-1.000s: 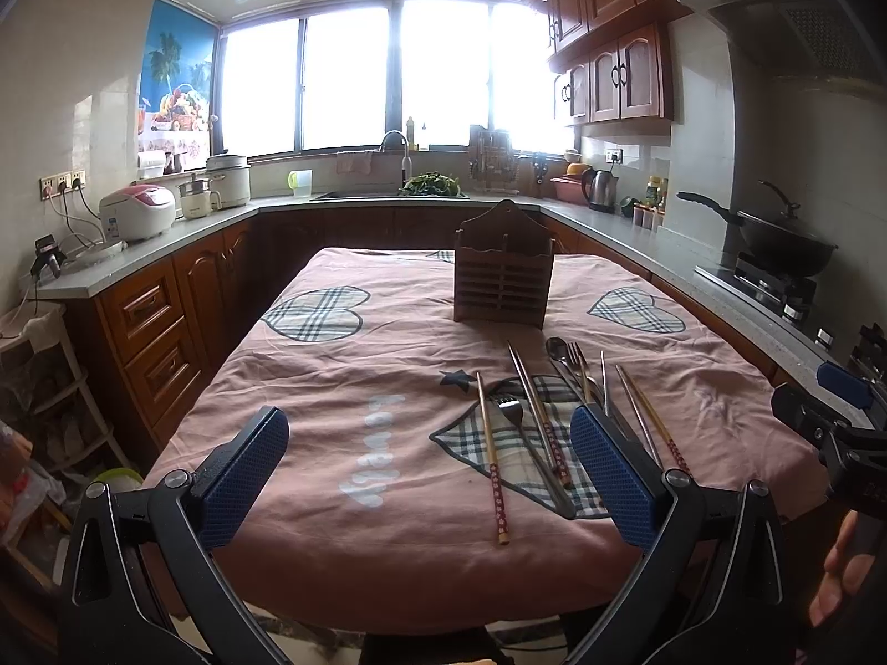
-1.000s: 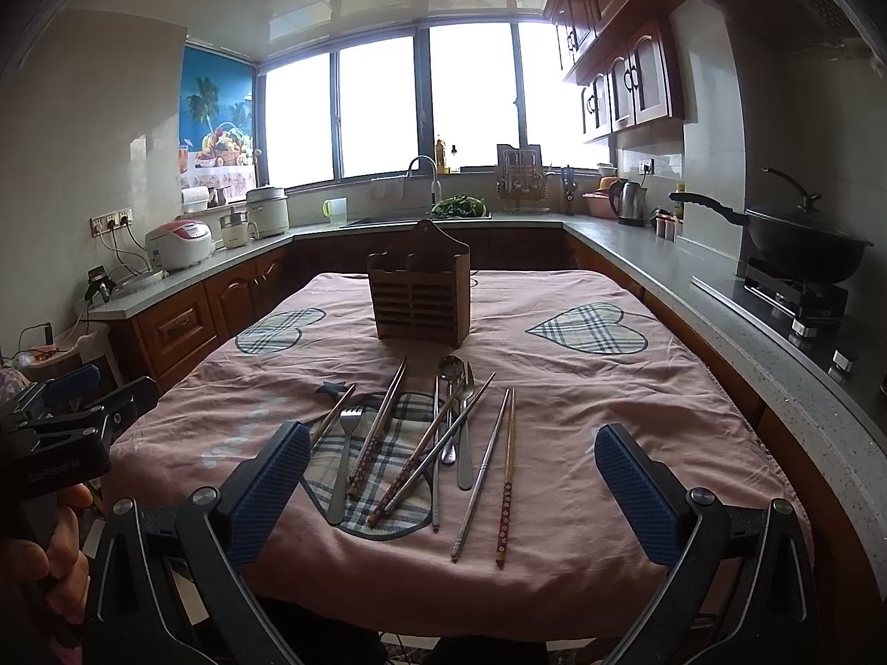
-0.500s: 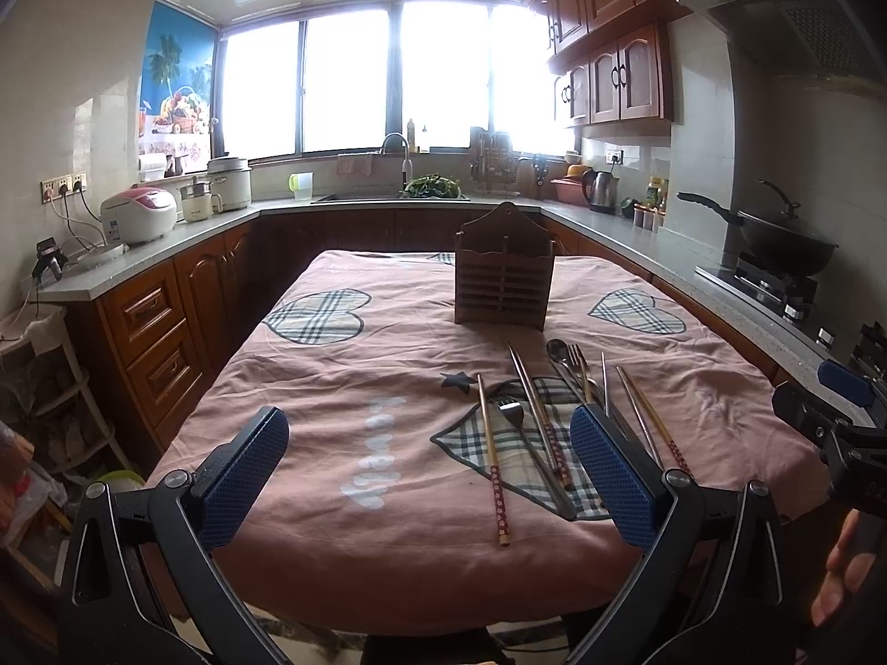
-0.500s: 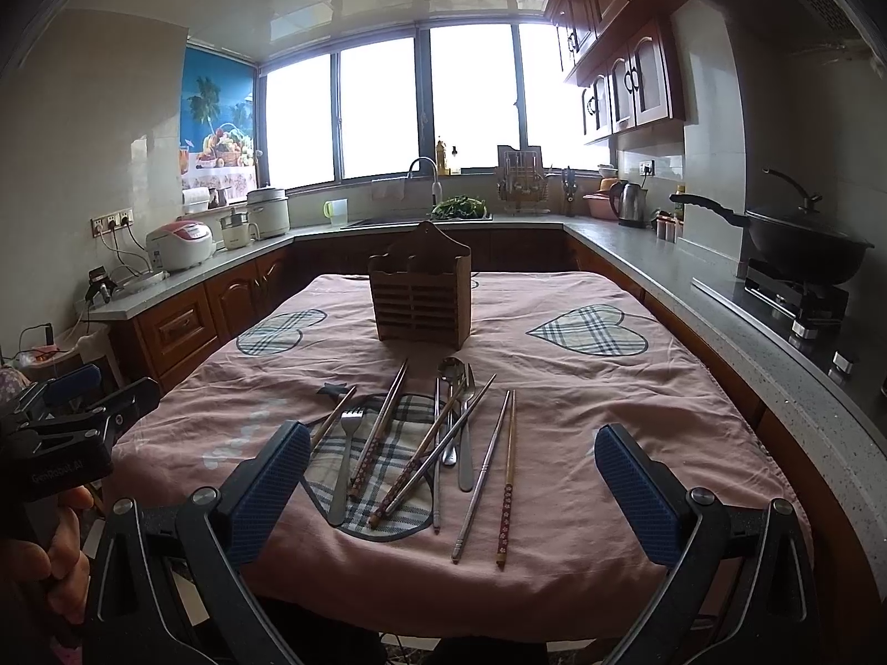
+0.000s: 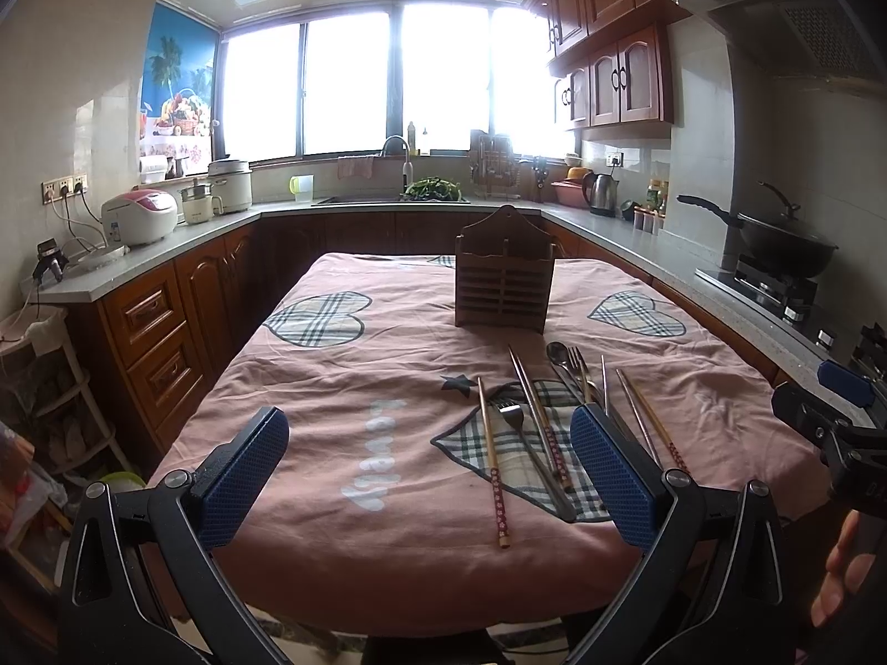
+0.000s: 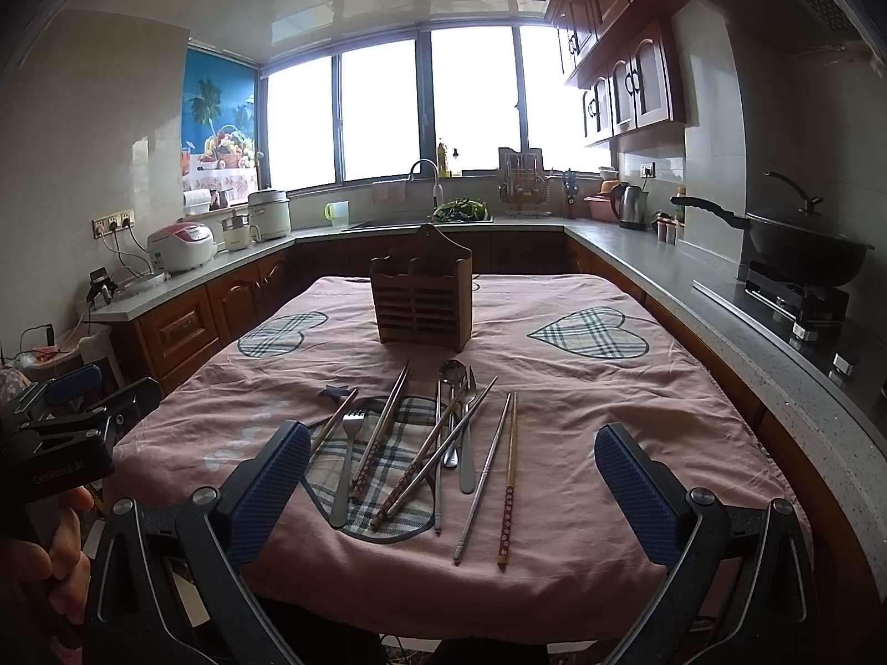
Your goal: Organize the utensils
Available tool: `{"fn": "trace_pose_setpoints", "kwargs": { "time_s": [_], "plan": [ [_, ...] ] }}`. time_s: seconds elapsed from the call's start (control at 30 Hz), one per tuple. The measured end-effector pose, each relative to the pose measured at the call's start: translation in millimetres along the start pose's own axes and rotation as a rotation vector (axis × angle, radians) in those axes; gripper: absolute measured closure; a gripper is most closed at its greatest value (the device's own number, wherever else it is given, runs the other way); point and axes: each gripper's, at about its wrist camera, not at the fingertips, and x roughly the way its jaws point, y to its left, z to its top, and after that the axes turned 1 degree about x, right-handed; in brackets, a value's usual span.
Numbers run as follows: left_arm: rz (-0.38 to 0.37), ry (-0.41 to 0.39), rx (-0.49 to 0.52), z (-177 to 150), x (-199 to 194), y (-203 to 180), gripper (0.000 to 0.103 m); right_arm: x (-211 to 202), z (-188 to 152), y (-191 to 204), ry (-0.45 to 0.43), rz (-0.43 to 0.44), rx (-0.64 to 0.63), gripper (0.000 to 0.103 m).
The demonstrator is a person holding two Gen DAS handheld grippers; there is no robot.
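Lighting: daylight from the rear windows [image 5: 399, 77], blown out to white in both views; nothing outside is readable. Backlit wooden holder [image 5: 503, 274] dark, its slats barely separable. Soft sheen on ceiling tiles and worktop [image 6: 654, 260]. Tablecloth [image 5: 343, 399] evenly lit, shadows faint. Strong fisheye curvature; corners vignetted black. Focus sharp centrally, softer toward the edges, possibly lens smear.

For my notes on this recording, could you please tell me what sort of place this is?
A home kitchen: a sink under the window, a wok on a gas stove, and a rice cooker on the counter.
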Motion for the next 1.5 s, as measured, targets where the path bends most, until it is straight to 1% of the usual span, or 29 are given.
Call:
{"fn": "trace_pose_setpoints", "kwargs": {
  "time_s": [0.47, 0.77, 1.0, 1.13, 1.2, 1.27, 1.3, 1.37, 1.4, 1.43, 1.5],
  "plan": [
    [-0.002, 0.013, 0.000, 3, 4, 0, 0.000, 0, 0, 0, 0.000, 0.004, 0.002, 0.000],
    [-0.035, 0.109, -0.042, 9, 40, 13, 0.000, 17, 9, -15, 0.028, 0.005, 0.038, 0.000],
    [-0.081, 0.246, -0.072, 13, 92, 19, 0.000, 48, 15, -34, 0.092, 0.000, 0.075, 0.000],
    [-0.092, 0.314, -0.055, 13, 123, 17, 0.000, 73, 17, -46, 0.138, 0.009, 0.098, 0.002],
    [-0.100, 0.344, -0.044, 15, 138, 15, 0.001, 88, 19, -50, 0.161, -0.007, 0.094, 0.008],
    [-0.105, 0.368, -0.030, 17, 154, 12, 0.003, 105, 20, -54, 0.197, -0.013, 0.092, 0.021],
    [-0.109, 0.381, -0.021, 17, 161, 10, 0.005, 114, 21, -56, 0.216, -0.011, 0.095, 0.025],
    [-0.110, 0.406, -0.007, 17, 177, 7, 0.009, 134, 20, -61, 0.260, -0.013, 0.098, 0.038],
    [-0.117, 0.423, -0.004, 17, 185, 5, 0.012, 143, 19, -62, 0.281, -0.013, 0.099, 0.042],
    [-0.126, 0.436, -0.005, 17, 193, 4, 0.014, 153, 18, -64, 0.307, -0.013, 0.102, 0.048],
    [-0.132, 0.464, 0.004, 16, 209, 0, 0.019, 172, 14, -67, 0.351, -0.002, 0.114, 0.053]
  ]
}}
